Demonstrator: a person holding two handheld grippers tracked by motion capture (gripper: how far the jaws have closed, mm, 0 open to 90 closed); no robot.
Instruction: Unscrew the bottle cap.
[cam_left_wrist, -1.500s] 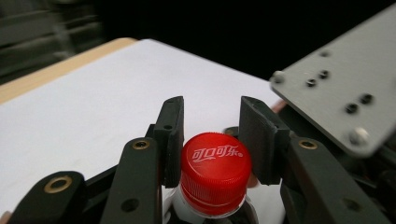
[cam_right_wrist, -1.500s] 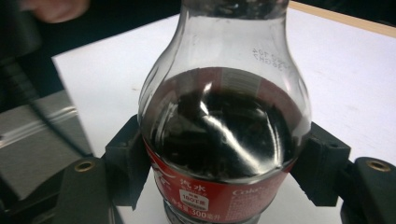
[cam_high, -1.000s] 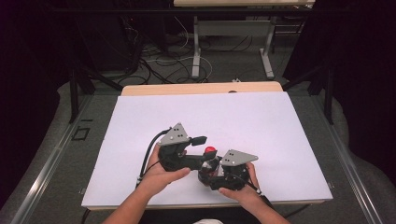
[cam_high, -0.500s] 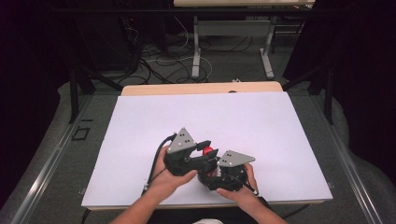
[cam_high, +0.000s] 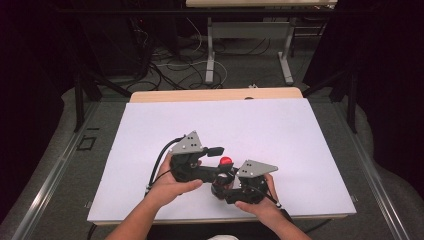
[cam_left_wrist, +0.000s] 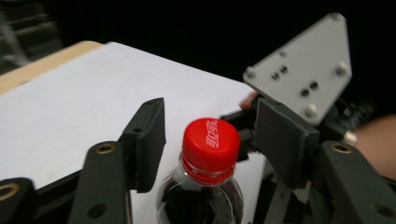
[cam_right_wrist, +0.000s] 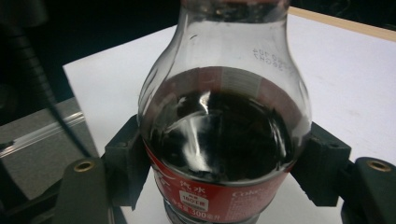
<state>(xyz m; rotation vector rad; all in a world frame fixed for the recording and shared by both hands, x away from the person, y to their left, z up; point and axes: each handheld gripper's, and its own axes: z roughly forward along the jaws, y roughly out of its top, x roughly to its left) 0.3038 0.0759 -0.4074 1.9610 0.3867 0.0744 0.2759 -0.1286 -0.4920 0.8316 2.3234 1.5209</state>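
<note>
The left hand-held gripper (cam_left_wrist: 208, 135) has swung in from the left over the last second and now stands with its jaws spread either side of the red cap (cam_left_wrist: 210, 143), not yet touching it. The right hand-held gripper (cam_right_wrist: 224, 163) pinches the cola bottle (cam_right_wrist: 224, 116) at its label, holding it upright near the front edge of the white worktop (cam_high: 280, 130) — braced, it seems, for the cap to be gripped and twisted off.

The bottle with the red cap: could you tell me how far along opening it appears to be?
Done: the right tongs clamp the bottle at its label. In hand: the left tongs straddle the red cap, open with gaps either side. Left: closing on the cap and twisting; it is on.
</note>
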